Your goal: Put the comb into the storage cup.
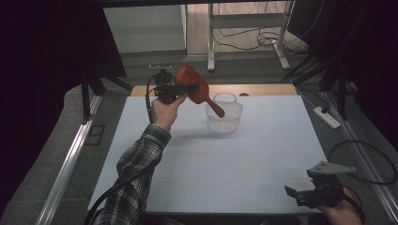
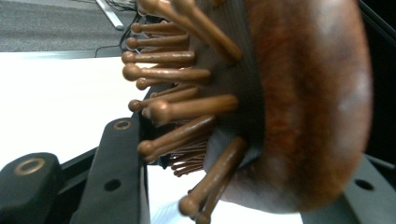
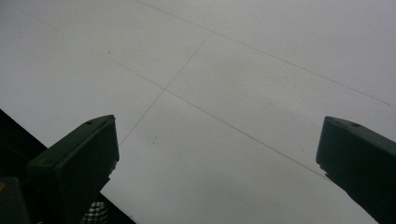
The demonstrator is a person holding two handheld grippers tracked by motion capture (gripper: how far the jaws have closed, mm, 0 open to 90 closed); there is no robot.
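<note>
Hairbrush [image 1: 195,86], reddish-brown wood w/ ball-tipped wooden pins, is clamped at its head by left gripper [image 1: 185,88], raised over table [image 1: 263,154], handle end dipped into clear basket [image 1: 224,114]. Nothing else is seen in basket. Right gripper [image 1: 300,194] is held agape, unloaded, near table's front edge.

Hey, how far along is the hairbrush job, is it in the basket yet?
Done: the left tongs have the wooden hairbrush clamped by its head and lifted off the table. In hand: its handle tip hangs over the white mesh basket. Left: probably lowering it in and letting go. The right tongs rest open at the near edge.
</note>
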